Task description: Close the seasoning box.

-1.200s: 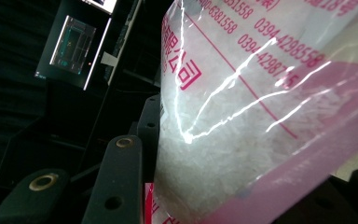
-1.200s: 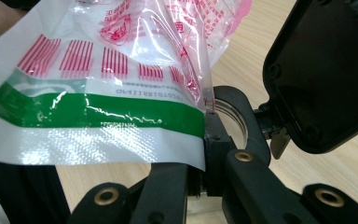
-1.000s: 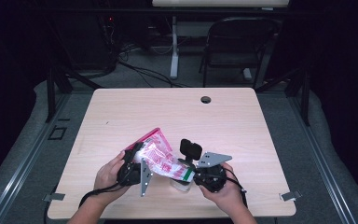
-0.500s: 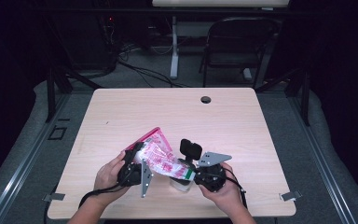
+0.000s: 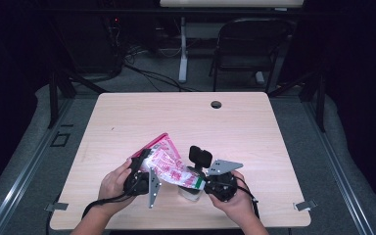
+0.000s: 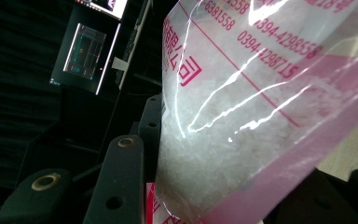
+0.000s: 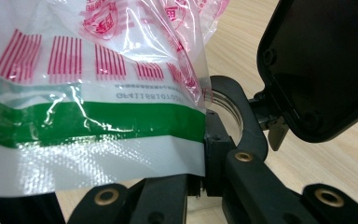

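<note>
Pale wooden desk [image 5: 274, 142], round hole [image 5: 216, 104] at twelve o'clock. Pink-printed plastic bag [image 5: 169, 164] of white grains at six o'clock, slung between both grippers. Left gripper [image 5: 144, 169] clamped on its upper end; right gripper [image 5: 201, 182] clenched on its green-striped lower edge above a small jar [image 5: 190, 195].

Nothing visibly changed: both hands, the left gripper [image 5: 142, 169], the right gripper [image 5: 200, 182] and, seemingly, the bag [image 5: 169, 164] kept their places.
</note>
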A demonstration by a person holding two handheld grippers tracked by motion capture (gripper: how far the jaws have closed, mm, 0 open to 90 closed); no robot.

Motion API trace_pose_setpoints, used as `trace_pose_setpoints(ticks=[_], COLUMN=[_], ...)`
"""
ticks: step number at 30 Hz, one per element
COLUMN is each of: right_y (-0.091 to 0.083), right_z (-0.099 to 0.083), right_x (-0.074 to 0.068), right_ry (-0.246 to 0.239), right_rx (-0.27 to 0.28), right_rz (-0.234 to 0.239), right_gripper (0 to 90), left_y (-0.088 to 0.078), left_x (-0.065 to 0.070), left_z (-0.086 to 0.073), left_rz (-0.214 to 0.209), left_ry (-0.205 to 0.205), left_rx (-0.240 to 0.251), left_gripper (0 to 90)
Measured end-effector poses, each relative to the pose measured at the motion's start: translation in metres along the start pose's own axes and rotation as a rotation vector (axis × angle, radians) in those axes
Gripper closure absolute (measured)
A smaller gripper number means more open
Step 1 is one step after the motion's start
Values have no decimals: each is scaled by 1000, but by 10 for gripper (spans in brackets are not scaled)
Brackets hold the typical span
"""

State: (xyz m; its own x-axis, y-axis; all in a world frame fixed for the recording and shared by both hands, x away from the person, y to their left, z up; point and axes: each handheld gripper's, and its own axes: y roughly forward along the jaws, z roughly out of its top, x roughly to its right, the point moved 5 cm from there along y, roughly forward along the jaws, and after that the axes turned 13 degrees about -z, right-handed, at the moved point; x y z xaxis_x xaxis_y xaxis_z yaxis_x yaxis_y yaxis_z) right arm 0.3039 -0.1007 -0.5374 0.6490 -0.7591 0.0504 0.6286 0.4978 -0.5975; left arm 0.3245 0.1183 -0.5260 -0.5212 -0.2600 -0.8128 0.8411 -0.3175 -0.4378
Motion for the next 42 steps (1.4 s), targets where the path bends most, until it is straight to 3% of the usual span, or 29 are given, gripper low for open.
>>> trace_pose_setpoints(ticks=[28, 42], right_y=[1, 1], right_z=[-1, -2], right_x=[1, 2], right_ry=[12, 16], right_rx=[2, 3], right_rz=[-3, -7], right_gripper=[892, 892], left_y=[-5, -9], left_x=[-2, -4], left_z=[4, 8], left_rz=[-5, 14], left_ry=[54, 129], left_rx=[-43, -73], left_gripper=[654, 664])
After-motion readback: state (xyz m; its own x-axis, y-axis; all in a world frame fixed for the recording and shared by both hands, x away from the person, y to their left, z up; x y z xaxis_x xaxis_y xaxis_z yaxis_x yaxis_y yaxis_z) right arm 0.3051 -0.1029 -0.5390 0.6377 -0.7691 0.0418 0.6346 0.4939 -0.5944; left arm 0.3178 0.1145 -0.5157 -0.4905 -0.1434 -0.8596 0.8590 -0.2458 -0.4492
